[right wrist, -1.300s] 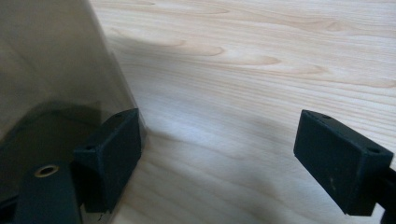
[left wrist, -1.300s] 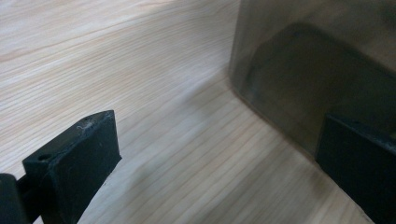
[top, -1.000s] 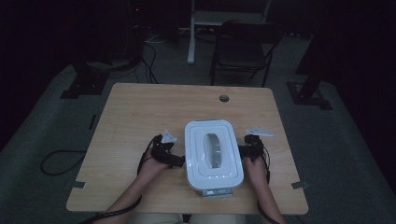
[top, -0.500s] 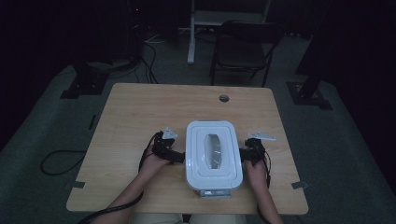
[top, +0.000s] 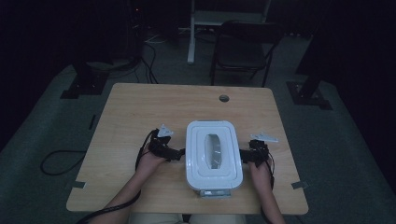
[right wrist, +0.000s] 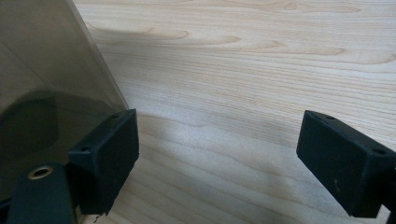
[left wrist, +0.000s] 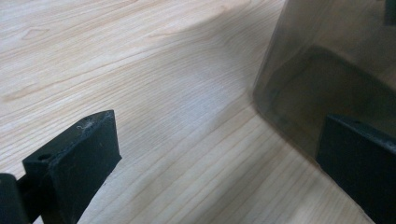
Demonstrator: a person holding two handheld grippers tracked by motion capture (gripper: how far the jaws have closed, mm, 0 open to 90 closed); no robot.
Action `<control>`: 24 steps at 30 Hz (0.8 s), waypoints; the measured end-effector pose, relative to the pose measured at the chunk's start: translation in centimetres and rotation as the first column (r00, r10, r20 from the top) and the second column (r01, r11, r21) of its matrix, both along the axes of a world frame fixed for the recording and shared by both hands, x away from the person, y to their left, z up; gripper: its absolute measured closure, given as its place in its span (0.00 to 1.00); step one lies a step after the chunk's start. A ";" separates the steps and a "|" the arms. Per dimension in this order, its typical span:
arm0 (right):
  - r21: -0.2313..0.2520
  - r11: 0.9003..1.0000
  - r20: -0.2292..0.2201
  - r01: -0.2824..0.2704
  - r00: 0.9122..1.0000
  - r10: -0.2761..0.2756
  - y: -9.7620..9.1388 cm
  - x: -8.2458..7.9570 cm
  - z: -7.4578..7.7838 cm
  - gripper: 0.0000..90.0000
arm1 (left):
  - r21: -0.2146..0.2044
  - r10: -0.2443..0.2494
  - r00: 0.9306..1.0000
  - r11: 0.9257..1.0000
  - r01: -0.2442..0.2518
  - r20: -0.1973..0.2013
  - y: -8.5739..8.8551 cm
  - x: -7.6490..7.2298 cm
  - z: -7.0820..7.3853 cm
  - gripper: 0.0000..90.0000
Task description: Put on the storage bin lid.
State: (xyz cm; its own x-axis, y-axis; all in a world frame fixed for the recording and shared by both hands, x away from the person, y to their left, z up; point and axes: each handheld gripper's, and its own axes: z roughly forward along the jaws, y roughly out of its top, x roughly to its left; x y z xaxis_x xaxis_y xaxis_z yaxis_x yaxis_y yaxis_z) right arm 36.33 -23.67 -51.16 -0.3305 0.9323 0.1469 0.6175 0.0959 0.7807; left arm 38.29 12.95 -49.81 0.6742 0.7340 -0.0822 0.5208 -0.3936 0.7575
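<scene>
Both grippers flank the box (top: pixel 214 154): left gripper (top: pixel 180 152) and right gripper (top: pixel 243 156), just opening, gape empty; next, withdraw.

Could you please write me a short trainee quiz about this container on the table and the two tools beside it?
1. True or false: the lidded container sits between the left tool and the right tool.
2. The container's lid is: A white, B red, C black.
3. Is anything between the right tool's jaws in the right gripper view?

Key: 1 true. 2 A. 3 No; they stand wide apart over bare table, with the container's smoky wall just outside one jaw.
</scene>
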 end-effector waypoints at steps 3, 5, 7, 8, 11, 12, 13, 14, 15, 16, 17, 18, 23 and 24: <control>-0.008 1.000 0.000 -0.002 1.000 0.002 -0.1 -0.1 0.0 0.14 | 0.003 0.004 1.000 1.000 -0.004 0.002 0.1 0.0 -0.1 0.01; -0.012 1.000 0.006 -0.007 1.000 0.007 -0.3 -0.2 0.0 0.14 | 0.000 0.015 1.000 1.000 -0.015 -0.002 0.3 0.0 -0.2 0.01; -0.016 1.000 0.007 -0.006 1.000 0.006 -0.5 -0.4 0.1 0.14 | -0.002 0.018 1.000 1.000 -0.018 -0.006 0.6 0.0 -0.3 0.01; -0.017 1.000 0.012 -0.006 1.000 0.006 -0.6 -0.5 0.1 0.14 | 0.000 0.021 1.000 1.000 -0.021 -0.008 0.8 0.0 -0.3 0.01; -0.015 1.000 0.020 0.003 1.000 -0.003 -1.0 -0.8 0.2 0.14 | -0.012 0.028 1.000 1.000 -0.028 -0.006 1.3 -0.1 -0.4 0.01; -0.017 1.000 0.024 0.005 1.000 -0.005 -1.2 -0.8 0.2 0.15 | -0.009 0.029 1.000 1.000 -0.029 -0.006 1.5 -0.1 -0.4 0.01; -0.013 1.000 0.023 0.004 1.000 -0.004 -1.4 -0.9 0.2 0.15 | -0.006 0.034 0.999 0.999 -0.034 -0.007 1.7 -0.1 -0.4 0.01; -0.009 1.000 0.022 0.003 1.000 -0.003 -1.6 -1.0 0.2 0.15 | -0.005 0.037 0.999 0.999 -0.037 -0.006 1.9 -0.1 -0.4 0.01; -0.010 1.000 0.022 0.004 1.000 -0.004 -1.7 -1.1 0.3 0.15 | -0.007 0.038 0.999 0.999 -0.038 -0.010 2.1 -0.1 -0.4 0.01; -0.019 1.000 0.025 0.006 1.000 -0.006 -1.8 -1.2 0.3 0.15 | -0.007 0.043 0.999 0.999 -0.044 -0.010 2.3 -0.2 -0.4 0.01; -0.030 1.000 0.030 0.009 1.000 -0.008 -1.9 -1.3 0.3 0.15 | -0.007 0.047 0.999 0.999 -0.047 -0.009 2.5 -0.2 -0.4 0.01; -0.041 0.999 0.032 0.011 0.999 -0.009 -2.0 -1.4 0.3 0.15 | -0.009 0.048 0.999 0.999 -0.048 -0.012 2.7 -0.2 -0.4 0.01; -0.044 0.999 0.031 0.020 0.999 -0.018 -2.7 -1.9 0.2 0.15 | 0.006 0.064 0.998 0.998 -0.064 -0.015 3.8 -0.4 -0.5 0.01; -0.045 0.999 0.030 0.023 0.999 -0.021 -2.9 -2.0 0.2 0.15 | 0.010 0.071 0.997 0.997 -0.071 -0.015 4.0 -0.5 -0.5 0.01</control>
State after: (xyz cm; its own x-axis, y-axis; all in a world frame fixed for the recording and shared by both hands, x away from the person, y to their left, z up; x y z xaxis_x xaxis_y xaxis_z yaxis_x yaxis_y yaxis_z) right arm 34.33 -26.53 -50.96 -0.3133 0.9449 0.0950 0.5969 0.1181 0.7936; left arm 37.82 16.97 -50.34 0.6194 0.7805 -0.0850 0.5590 -0.3624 0.7458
